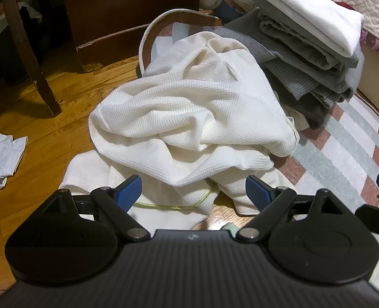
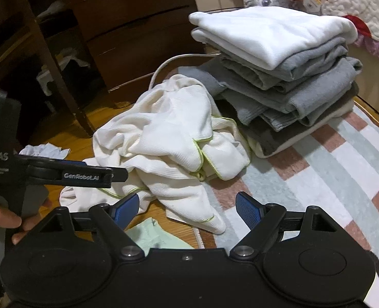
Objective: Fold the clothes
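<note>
A wood floor (image 1: 68, 102) meets a striped rug (image 2: 330, 169) beside dark furniture. The crumpled white garment (image 1: 186, 118) lies half on each, just beside a folded stack (image 2: 287, 71). The left gripper (image 1: 194, 192) and the right gripper (image 2: 186, 205) both stand spread, holding nothing. The left gripper's arm reads "GenRobot.AI" (image 2: 81, 176).

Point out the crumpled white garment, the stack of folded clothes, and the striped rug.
crumpled white garment (image 1: 189, 107), left wrist view, on its bunched middle.
stack of folded clothes (image 2: 274, 33), right wrist view, on the white top piece.
striped rug (image 2: 330, 159), right wrist view, on a bare pale stripe.
</note>
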Available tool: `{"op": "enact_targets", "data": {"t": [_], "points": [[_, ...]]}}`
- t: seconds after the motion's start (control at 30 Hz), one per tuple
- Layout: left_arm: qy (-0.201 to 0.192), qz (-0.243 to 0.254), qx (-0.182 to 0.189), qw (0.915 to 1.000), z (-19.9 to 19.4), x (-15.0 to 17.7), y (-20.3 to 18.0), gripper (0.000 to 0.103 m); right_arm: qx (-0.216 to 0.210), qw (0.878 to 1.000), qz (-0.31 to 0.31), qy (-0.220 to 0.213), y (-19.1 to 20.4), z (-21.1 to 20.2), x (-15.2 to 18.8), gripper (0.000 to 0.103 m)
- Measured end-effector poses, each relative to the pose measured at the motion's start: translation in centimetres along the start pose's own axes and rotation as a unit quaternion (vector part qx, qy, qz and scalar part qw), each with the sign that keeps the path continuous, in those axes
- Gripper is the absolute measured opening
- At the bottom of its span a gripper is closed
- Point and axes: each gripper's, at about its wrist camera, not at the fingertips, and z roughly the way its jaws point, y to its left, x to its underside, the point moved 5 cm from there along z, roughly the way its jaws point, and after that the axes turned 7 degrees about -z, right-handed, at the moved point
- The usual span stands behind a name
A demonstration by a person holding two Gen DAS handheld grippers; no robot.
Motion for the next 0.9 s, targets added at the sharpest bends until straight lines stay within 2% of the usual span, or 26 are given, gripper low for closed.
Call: {"op": "enact_targets", "data": {"t": [0.17,0.23,0.3,0.37,0.43,0.53,0.57,0.6,0.63,0.67,0.7,0.77,0.83,0.9], "points": [[0.0,-0.006,-0.002,1.0,0.3,0.0,0.4,0.088,-0.01,1.0,-0.022,-0.004,1.0,0.1,0.1,0.087],[-0.014,-0.001,0.0,0.9999,0.4,-0.3,0.8,0.088,0.004,0.999,-0.041,-0.01,1.4,0.4,0.0,0.09],[-0.065,0.042,0.003,0.997,-0.2,-1.1,1.2,0.088,0.017,0.998,-0.066,-0.014,2.0,0.9,-0.5,0.09],[-0.113,0.07,-0.018,0.9909,-1.1,-2.2,2.2,0.088,0.013,0.995,-0.097,-0.022,2.7,1.4,-1.7,0.09],[-0.137,0.055,-0.009,0.989,-1.4,-3.4,3.7,0.088,-0.005,0.991,-0.125,-0.039,3.2,2.2,-3.2,0.097],[-0.111,-0.018,0.025,0.9934,-0.2,-4.5,6.7,0.086,-0.008,0.992,-0.112,-0.052,2.1,4.8,-5.4,0.098],[-0.093,-0.05,0.037,0.9938,0.5,-4.5,7.8,0.077,-0.01,0.995,-0.081,-0.051,1.0,6.0,-6.1,0.098],[-0.074,-0.083,0.051,0.9925,1.3,-4.6,8.8,0.061,-0.02,0.998,-0.049,-0.038,0.1,7.2,-6.5,0.098],[-0.053,-0.118,0.067,0.9893,2.2,-4.5,9.9,0.056,-0.031,0.999,-0.018,-0.024,-0.8,8.4,-7.0,0.098],[-0.033,-0.153,0.083,0.9842,3.1,-4.4,10.9,0.054,-0.052,0.998,0.019,-0.013,-1.7,9.5,-7.2,0.098],[-0.027,-0.164,0.084,0.9826,3.5,-4.1,11.4,0.054,-0.073,0.996,0.056,-0.002,-2.6,10.6,-7.4,0.097],[-0.031,-0.156,0.064,0.9852,4.0,-3.6,11.7,0.054,-0.085,0.99,0.109,0.004,-3.9,12.3,-7.8,0.097],[-0.036,-0.164,0.065,0.9837,4.7,-3.3,11.9,0.055,-0.081,0.989,0.124,0.001,-4.4,13.5,-8.3,0.097],[-0.027,-0.205,0.102,0.973,5.6,-2.9,12.4,0.058,-0.075,0.99,0.12,-0.001,-4.4,14.7,-8.9,0.097]]}}
